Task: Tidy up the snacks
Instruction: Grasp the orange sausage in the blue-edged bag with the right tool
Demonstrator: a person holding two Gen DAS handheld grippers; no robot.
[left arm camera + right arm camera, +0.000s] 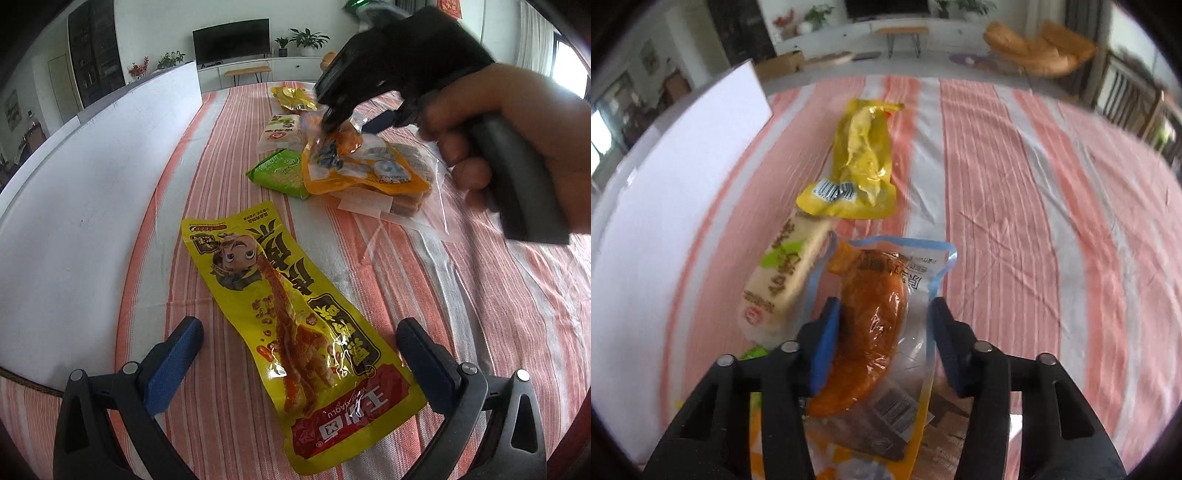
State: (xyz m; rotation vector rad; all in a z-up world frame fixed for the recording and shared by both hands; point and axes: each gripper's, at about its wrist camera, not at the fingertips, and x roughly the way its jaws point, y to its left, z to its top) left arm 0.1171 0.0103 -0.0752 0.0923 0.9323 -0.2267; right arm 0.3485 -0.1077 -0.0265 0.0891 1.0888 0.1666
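My left gripper (299, 354) is open and empty, its blue pads (173, 365) on either side of a long yellow spicy-strip packet (295, 332) lying flat on the striped cloth. My right gripper (882, 332) shows in the left wrist view (332, 118) over the snack pile. Its jaws stand around a clear pouch with an orange drumstick (871, 339); the left pad touches it, the right pad is beside the pouch edge. A clear bag of brown cakes with an orange label (373, 173) lies under it.
A white board (85, 206) stands along the left side of the table. A green packet (280, 171), a cream packet (783, 280) and a yellow pouch (860, 162) lie near the pile. Striped cloth (1034, 221) extends to the right.
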